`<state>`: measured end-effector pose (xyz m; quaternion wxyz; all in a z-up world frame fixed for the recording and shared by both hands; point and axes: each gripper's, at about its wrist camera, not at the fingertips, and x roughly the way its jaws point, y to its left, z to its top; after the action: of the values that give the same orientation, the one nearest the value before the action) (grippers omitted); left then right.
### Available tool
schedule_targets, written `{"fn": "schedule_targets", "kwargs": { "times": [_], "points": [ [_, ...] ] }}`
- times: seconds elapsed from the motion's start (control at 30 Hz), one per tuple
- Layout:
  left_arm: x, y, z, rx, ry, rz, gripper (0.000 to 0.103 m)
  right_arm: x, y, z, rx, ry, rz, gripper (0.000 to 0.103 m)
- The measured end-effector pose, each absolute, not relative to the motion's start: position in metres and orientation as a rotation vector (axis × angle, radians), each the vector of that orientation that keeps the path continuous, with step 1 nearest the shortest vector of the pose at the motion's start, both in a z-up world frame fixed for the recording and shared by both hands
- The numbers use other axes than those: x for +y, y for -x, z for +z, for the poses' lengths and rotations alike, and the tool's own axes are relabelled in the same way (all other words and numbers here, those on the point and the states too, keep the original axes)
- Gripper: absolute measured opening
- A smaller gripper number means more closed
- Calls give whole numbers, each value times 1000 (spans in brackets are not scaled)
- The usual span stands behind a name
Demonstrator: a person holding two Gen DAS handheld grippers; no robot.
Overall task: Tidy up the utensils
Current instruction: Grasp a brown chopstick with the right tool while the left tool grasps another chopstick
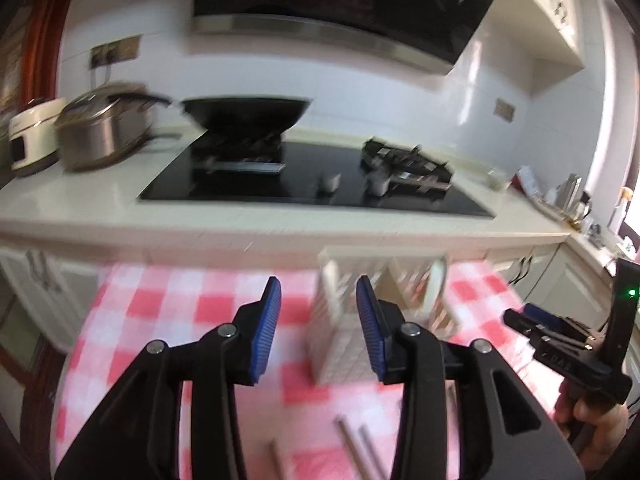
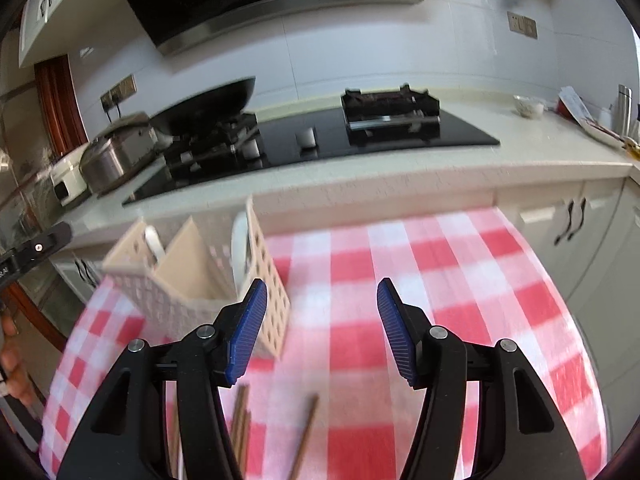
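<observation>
Right wrist view puts the caddy [image 2: 192, 284], a pale perforated holder with dividers, standing upright on the checked cloth [image 2: 440, 280] near the table's far edge, just ahead and left of the right gripper [image 2: 320, 332]. White utensil handles [image 2: 240, 244] stick up out of its compartments. Chopsticks [image 2: 304, 436] lie flat on the cloth below the gripper, one loose stick apart from a pair [image 2: 240, 424] closer to the left finger. The right gripper's blue pads are spread wide with nothing between them.

In the left wrist view the caddy [image 1: 340, 336] shows between and beyond the fingers of the left gripper [image 1: 320, 328], partly behind the right one; those pads too stand well apart and hold nothing. Chopstick ends [image 1: 352, 440] lie on the cloth [image 1: 160, 300] near the bottom edge. The right gripper [image 1: 532, 320] shows at the far right, held in a hand [image 1: 596, 420].

Beyond the table runs a counter [image 2: 400, 176] with a black hob [image 2: 360, 136]; a wok [image 2: 208, 104] sits on its left burner, a steel pot [image 2: 112, 156] beside that.
</observation>
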<state>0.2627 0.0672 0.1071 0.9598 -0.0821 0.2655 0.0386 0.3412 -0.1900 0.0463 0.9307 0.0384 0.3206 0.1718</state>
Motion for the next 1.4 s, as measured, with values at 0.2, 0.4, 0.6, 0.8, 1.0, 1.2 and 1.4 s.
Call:
{"fn": "schedule_targets", "kwargs": {
  "times": [0.2,0.4,0.6,0.8,1.0,1.2,1.4],
  "points": [
    [76,-218,56,705,182,158,38,-186,-303,11,731,-51,353,61],
    [60,-192,-6,862,144,176,38,-175,-275,-23,818,-14,353,60],
    [49,-189,-42,952,124,167,30,-164,-257,-41,861,42,354,59],
    [33,-195,-48,960,35,187,28,-154,-257,-55,894,84,353,47],
    [27,-202,-46,958,26,177,13,-149,-262,-61,883,120,331,41],
    [30,-209,-46,954,47,171,6,-152,-273,-59,881,110,329,16],
    [33,-212,-44,951,82,152,6,-155,-278,-59,881,89,349,9]
  ]
}}
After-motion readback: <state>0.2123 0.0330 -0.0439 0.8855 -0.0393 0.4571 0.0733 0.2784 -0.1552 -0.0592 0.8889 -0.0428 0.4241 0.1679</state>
